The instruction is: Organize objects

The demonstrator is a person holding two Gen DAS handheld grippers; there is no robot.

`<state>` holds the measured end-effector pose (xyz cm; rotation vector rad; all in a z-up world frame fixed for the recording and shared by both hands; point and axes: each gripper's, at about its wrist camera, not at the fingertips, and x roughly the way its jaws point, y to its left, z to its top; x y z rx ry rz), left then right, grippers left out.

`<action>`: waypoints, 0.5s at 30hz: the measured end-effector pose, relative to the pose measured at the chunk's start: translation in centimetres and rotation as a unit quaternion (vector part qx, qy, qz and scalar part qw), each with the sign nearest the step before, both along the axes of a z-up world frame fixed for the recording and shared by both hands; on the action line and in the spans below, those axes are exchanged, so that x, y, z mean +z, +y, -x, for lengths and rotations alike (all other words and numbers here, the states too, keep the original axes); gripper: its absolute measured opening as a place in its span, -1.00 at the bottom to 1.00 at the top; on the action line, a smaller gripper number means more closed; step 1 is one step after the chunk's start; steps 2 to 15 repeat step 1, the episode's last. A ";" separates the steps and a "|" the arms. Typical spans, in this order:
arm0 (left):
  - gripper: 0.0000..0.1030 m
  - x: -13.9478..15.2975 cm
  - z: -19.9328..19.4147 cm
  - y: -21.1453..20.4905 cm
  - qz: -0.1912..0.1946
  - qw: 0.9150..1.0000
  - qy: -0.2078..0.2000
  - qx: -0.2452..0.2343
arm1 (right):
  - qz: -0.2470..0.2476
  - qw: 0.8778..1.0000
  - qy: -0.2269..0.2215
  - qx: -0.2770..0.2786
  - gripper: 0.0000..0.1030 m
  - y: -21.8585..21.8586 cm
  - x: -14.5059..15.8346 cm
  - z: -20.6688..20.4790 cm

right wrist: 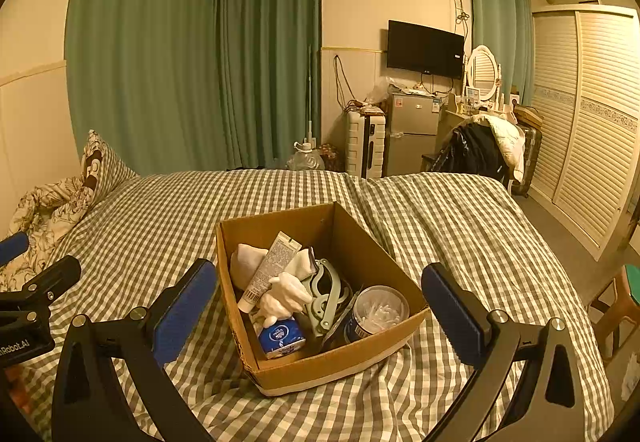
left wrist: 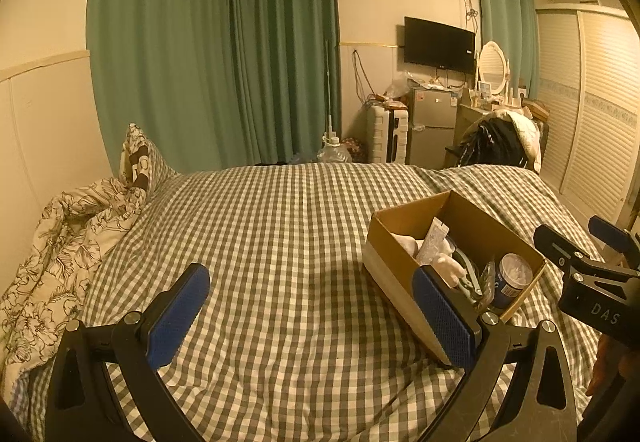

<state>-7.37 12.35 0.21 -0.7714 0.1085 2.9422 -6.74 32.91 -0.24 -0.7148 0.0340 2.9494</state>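
Observation:
An open cardboard box (right wrist: pixel 362 242) sits on the checked bedspread (right wrist: pixel 160 210). Inside it lie a white tube (right wrist: pixel 269 268), white socks (right wrist: pixel 248 262), a small white figure (right wrist: pixel 285 296), a green clip hanger (right wrist: pixel 326 296), a blue tissue pack (right wrist: pixel 280 338) and a round tub of cotton swabs (right wrist: pixel 378 312). My right gripper (right wrist: pixel 320 312) is open, its blue pads on either side of the box, nothing held. In the left wrist view the box (left wrist: pixel 480 226) lies to the right. My left gripper (left wrist: pixel 316 316) is open over bare bedspread; its right finger covers the box's near corner.
A flowered quilt (left wrist: pixel 64 242) and a pillow (left wrist: pixel 138 158) are bunched at the bed's left. Beyond the bed stand green curtains (left wrist: pixel 216 50), a suitcase (left wrist: pixel 386 134), a small fridge (left wrist: pixel 432 126), a clothes-covered chair (left wrist: pixel 500 142) and a louvred wardrobe (left wrist: pixel 592 114).

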 end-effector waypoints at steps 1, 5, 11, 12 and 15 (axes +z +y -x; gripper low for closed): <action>1.00 0.0 0.0 0.0 0.000 1.000 -0.001 -0.001 | 0.000 1.000 0.000 0.000 0.99 0.0 0.0 0.0; 1.00 0.0 0.0 0.0 0.000 1.000 -0.001 -0.001 | 0.000 1.000 0.000 0.000 0.99 0.0 0.0 0.0; 1.00 0.0 0.0 0.0 0.000 1.000 -0.001 -0.001 | 0.000 1.000 0.000 0.000 0.99 0.0 0.0 0.0; 1.00 0.0 0.0 0.0 0.000 1.000 -0.001 -0.001 | 0.000 1.000 0.000 0.000 0.99 0.0 0.0 0.0; 1.00 0.0 0.0 0.0 0.000 1.000 -0.001 -0.001 | 0.000 1.000 0.000 0.000 0.99 0.0 0.0 0.0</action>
